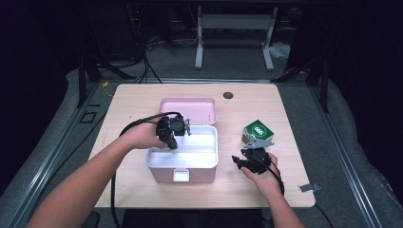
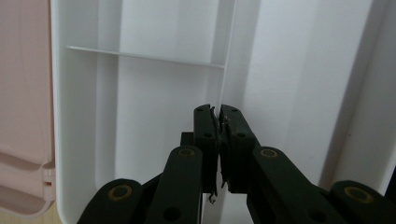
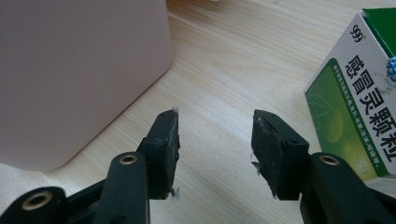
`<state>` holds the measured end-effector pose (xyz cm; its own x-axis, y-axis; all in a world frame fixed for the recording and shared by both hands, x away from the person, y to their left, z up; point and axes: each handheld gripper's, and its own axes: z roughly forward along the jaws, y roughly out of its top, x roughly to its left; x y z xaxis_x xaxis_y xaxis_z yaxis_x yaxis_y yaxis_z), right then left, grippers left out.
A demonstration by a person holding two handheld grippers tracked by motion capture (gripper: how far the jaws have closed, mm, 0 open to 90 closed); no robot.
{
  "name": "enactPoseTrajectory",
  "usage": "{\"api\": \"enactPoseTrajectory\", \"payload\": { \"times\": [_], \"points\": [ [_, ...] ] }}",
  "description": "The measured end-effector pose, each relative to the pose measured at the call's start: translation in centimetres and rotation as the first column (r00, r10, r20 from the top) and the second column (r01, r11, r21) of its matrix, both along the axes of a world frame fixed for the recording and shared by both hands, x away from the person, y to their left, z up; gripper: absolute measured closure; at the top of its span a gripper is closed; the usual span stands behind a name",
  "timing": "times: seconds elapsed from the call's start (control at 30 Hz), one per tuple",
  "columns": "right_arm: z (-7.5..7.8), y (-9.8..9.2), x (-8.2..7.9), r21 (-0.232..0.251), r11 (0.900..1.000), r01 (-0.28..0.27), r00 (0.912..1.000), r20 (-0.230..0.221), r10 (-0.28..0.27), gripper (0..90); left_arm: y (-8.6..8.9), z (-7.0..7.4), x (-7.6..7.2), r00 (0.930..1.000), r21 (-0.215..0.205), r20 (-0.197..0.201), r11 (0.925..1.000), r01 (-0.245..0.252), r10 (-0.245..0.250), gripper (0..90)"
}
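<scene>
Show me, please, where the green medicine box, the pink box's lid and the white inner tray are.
Green medicine box (image 1: 257, 131), high view, top face.
Lid (image 1: 189, 110), high view, middle.
White inner tray (image 1: 192, 156), high view, floor.

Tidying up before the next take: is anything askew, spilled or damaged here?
Mostly tidy. The right gripper has frayed, chipped pads, and the green medicine box sits skewed on the table.

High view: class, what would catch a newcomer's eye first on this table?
The open pink box at the table's middle, with its white tray and its lid lying open behind it. The left gripper reaches into the tray, jaws pinched on its thin upright divider. To the right a green and white medicine carton stands beside the right gripper, whose jaws are open with nothing between them.
</scene>
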<state>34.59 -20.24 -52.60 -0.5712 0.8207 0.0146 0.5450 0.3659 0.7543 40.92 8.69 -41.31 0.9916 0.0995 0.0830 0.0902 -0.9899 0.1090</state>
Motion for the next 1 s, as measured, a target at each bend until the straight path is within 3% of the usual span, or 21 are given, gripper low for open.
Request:
{"api": "enactPoseTrajectory", "payload": {
  "times": [0.1, 0.4, 0.7, 1.0],
  "points": [
    [0.0, 0.0, 0.0, 0.0, 1.0, 0.001, 1.0, -0.001, -0.001, 50.9, -0.7, -0.3, 0.1, 0.9999, 0.029, -0.007, 0.9995, 0.01, -0.01, 85.7],
    [-0.1, 0.0, 0.1, 0.007, 1.0, -0.001, 1.0, -0.01, 0.001, 51.0, -1.6, -0.7, 0.4, 0.9982, 0.063, -0.036, 0.9967, 0.05, -0.048, 86.7],
    [-0.2, 0.0, 0.2, 0.011, 1.0, -0.002, 0.9999, -0.014, 0.003, 51.3, -1.8, -0.7, 0.2, 0.9955, 0.082, -0.021, 0.9922, 0.094, -0.092, 88.3],
    [-0.2, 0.0, 0.3, 0.024, 1.0, -0.006, 0.9998, -0.019, 0.006, 51.3, -1.7, 0.5, -0.4, 0.9959, 0.091, 0.014, 0.992, 0.088, -0.089, 89.4]
  ]
}}
